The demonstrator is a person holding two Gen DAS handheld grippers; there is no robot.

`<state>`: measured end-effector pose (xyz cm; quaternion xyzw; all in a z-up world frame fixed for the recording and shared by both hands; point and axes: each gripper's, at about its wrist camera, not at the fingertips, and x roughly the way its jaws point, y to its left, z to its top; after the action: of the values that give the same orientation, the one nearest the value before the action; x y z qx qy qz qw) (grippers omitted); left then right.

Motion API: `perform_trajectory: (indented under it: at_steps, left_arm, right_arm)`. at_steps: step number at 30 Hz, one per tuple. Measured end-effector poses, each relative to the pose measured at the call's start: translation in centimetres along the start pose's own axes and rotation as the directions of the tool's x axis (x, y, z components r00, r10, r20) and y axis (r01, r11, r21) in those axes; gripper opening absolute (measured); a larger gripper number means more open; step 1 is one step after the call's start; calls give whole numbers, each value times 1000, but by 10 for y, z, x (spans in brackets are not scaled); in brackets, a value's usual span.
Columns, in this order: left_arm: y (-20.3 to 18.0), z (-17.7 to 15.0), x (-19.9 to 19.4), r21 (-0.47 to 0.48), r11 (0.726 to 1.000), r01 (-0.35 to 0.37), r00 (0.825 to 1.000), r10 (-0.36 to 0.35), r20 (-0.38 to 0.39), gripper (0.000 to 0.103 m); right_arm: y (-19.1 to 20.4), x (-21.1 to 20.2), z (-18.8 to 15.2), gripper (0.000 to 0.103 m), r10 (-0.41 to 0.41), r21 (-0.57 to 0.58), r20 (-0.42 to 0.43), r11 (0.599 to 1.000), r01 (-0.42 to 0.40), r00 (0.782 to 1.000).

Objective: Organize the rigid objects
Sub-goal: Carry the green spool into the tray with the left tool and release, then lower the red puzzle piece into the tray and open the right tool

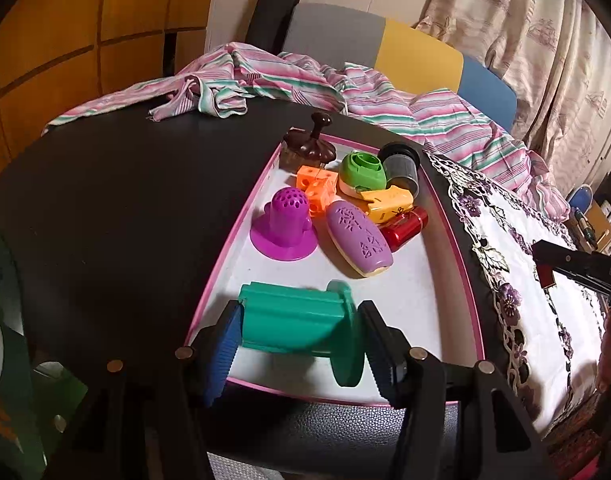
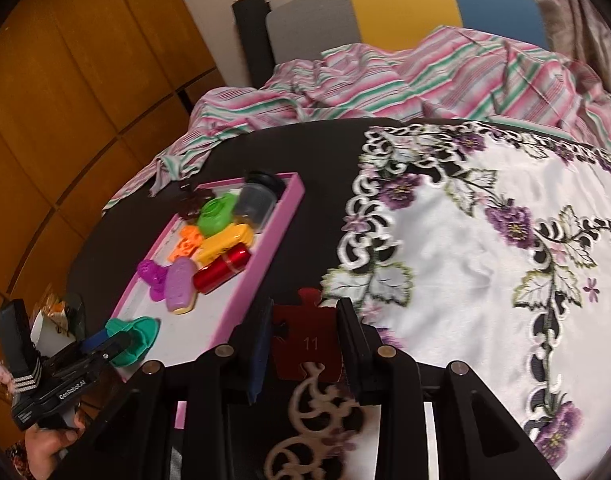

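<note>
One container in view: shallow rectangular tray, pink rim, white floor (image 1: 457,240), on dark round table (image 1: 125,200).

Left gripper (image 1: 301,344): blue ribbed pads against both ends of teal plastic spool-shaped piece (image 1: 293,324), held just over tray's near edge.

Ahead of left gripper, inside tray, clustered at far half:
- 1 magenta perforated dome on flared base (image 1: 285,224), nearest, ahead-left.
- 1 lilac oval plastic case w/ embossed pattern (image 1: 357,240), touching dome's right side.
- 1 red metallic cylinder (image 1: 405,228), lying on its side, right of lilac case.
- 1 yellow plastic clip-like piece (image 1: 389,200), behind red cyl.
- 1 orange holed block toy (image 1: 317,188).
- 1 green round plastic piece (image 1: 363,172).
- 1 grey translucent jar w/ black lid (image 1: 401,168), tipped, far right corner.
- 1 brown knobbed lid-shaped item (image 1: 309,148), far left corner.

Total in tray: 8; teal piece makes 9.

Right gripper (image 2: 305,344): jaws narrow, clamped on 1 dark red jigsaw-shaped tile marked "11" (image 2: 305,340). Tray lies ahead-left of it; white embroidered cloth w/ purple flowers (image 2: 485,260) ahead-right.
</note>
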<state>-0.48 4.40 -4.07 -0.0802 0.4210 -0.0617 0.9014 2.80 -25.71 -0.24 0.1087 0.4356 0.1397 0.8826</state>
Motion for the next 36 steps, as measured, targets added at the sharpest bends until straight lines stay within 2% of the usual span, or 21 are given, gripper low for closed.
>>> perform_trajectory:
  at_steps: [13,18,22,26,30,33,36]
  left_arm:
    - [7,4,-16,-4,1000,-28,999,28,42,60]
    - [17,6,-29,-57,998,-18,997,23,78,60]
    - [21,6,-36,-71,995,-69,994,75,83,60]
    - [25,3,-42,-91,992,-88,991,97,90,60]
    - [28,0,-46,-106,987,-122,987,132,90,60]
    - [29,-2,-49,-104,979,-173,978,183,103,60]
    - [31,-2,-51,-104,978,-182,976,193,105,60]
  right_arm:
    - [54,14,-6,32,77,-65,-47,995,-80,996]
    - [75,21,-11,32,91,-99,-80,990,-99,993]
    - [94,30,-14,32,94,-133,-100,985,-107,990]
    - [107,40,-17,32,100,-153,-124,981,-118,987]
    - [120,50,-21,32,74,-192,-149,976,-102,986]
    - [127,60,-24,32,29,-218,-173,974,-67,984]
    - [132,70,-25,32,-14,-243,-195,969,-34,981]
